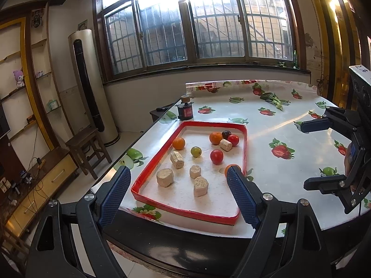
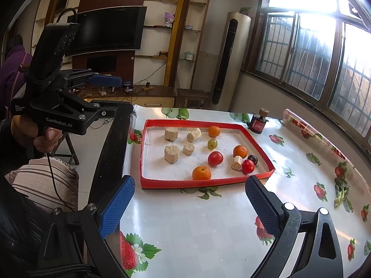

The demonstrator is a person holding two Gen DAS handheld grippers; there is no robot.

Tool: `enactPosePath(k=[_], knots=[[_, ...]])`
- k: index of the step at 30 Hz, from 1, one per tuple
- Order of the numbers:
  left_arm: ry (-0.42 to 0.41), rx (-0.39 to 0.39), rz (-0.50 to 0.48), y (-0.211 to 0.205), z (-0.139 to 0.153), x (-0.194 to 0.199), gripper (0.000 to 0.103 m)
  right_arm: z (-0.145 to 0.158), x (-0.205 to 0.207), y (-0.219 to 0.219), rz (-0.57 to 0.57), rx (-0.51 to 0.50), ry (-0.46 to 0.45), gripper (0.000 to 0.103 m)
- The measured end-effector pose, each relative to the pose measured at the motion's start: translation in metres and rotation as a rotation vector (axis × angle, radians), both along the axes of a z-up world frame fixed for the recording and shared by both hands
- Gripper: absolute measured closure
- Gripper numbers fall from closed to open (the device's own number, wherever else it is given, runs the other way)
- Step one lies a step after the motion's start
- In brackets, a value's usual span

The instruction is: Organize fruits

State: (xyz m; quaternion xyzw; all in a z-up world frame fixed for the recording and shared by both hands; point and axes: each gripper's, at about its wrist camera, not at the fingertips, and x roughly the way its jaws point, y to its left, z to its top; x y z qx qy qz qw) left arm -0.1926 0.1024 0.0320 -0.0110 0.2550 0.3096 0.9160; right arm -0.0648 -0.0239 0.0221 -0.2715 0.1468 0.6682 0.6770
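The left hand-held gripper (image 1: 178,194) and right hand-held gripper (image 2: 190,206) hover spread wide and empty, likely poised to choose. On the desk (image 2: 208,231), the tray (image 2: 259,143) corrals fruit toward three o'clock: oranges (image 2: 201,173), tomatoes (image 2: 215,158).

Black grippers (image 2: 187,206) — blue ribbed fingers (image 2: 117,206)

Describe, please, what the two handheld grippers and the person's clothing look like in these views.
Both grippers are black frames with silver bolts and blue, textured finger pads. The left gripper carries white "GenRobot.AI" lettering, a small white label, a pistol grip and a black cable hanging below. The right gripper has a white handwritten tag on top. Below the left gripper shows a cream garment with brown stripes.
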Motion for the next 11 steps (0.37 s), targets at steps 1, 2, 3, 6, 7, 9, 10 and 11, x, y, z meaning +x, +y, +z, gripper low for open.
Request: enactPosePath(k=[1, 2, 3, 6, 7, 9, 10, 11], knots=[[0.0, 0.0, 0.0, 0.0, -0.0001, 0.0001, 0.018, 0.0, 0.0006, -0.0004, -0.001, 0.002, 0.001, 0.006], [0.0, 0.001, 0.001, -0.0002, -0.0001, 0.0, 0.018, 0.0001, 0.0007, -0.0007, -0.003, 0.003, 0.002, 0.006], [-0.001, 0.002, 0.001, -0.0003, 0.0, 0.0001, 0.018, 0.0003, 0.0014, -0.0013, -0.003, 0.003, 0.003, 0.006], [-0.002, 0.002, -0.001, 0.0003, 0.0005, 0.0007, 0.018, 0.0003, 0.0027, -0.0016, -0.006, 0.003, 0.004, 0.006], [-0.002, 0.003, -0.001, 0.0003, 0.0009, 0.0012, 0.018, 0.0002, 0.0035, -0.0024, -0.007, 0.003, 0.006, 0.006], [-0.003, 0.003, -0.003, 0.0005, 0.0016, 0.0024, 0.018, 0.0, 0.0042, -0.0034, -0.008, 0.003, 0.008, 0.006], [-0.003, 0.002, -0.005, -0.0001, 0.0021, 0.0024, 0.018, 0.0, 0.0047, -0.0038, -0.009, 0.004, 0.009, 0.006], [-0.001, 0.001, -0.01, -0.0004, 0.0022, 0.0039, 0.018, -0.0002, 0.0052, -0.0042, -0.011, 0.004, 0.011, 0.006]])
